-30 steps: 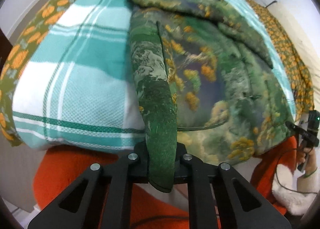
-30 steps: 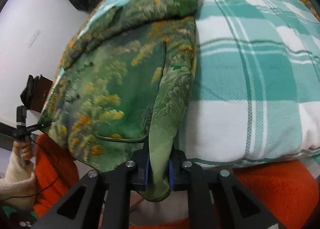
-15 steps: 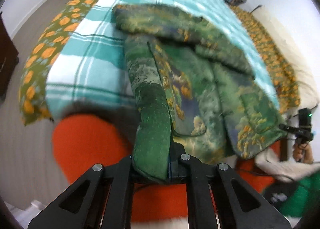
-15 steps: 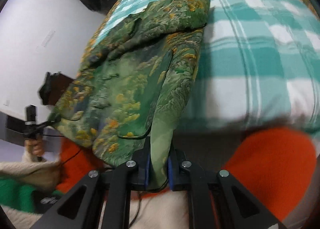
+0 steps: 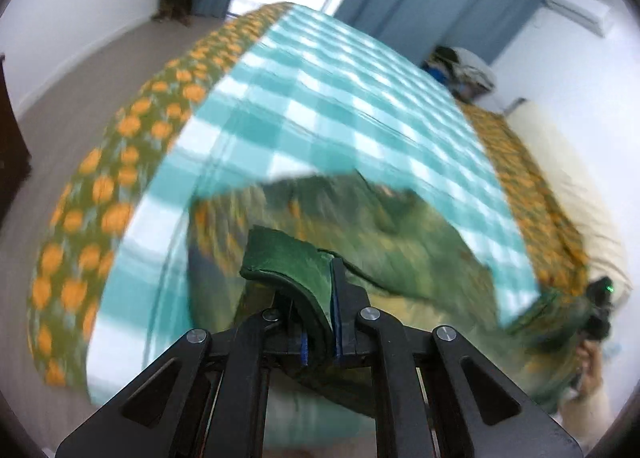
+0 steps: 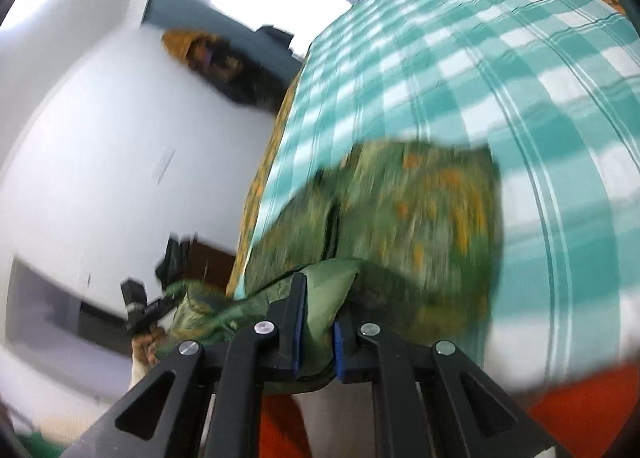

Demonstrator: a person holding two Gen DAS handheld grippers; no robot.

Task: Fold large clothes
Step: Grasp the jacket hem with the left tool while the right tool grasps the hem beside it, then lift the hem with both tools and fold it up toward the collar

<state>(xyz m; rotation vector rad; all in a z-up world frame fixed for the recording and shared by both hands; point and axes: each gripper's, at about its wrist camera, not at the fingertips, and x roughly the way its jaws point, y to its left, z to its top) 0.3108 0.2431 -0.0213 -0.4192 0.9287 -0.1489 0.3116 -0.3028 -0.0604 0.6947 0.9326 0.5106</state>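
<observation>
Item: 1 green jacket (image 5: 384,242) with orange-yellow landscape print, blurred, bunched and partly raised above the teal checked bed (image 5: 320,98). My left claw (image 5: 318,332) and right claw (image 6: 316,342) each clamp its green edge.

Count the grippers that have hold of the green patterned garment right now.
2. The left gripper is shut on the garment's dark green edge nearest its camera. The right gripper is shut on a lighter green fold at the opposite corner.
</observation>
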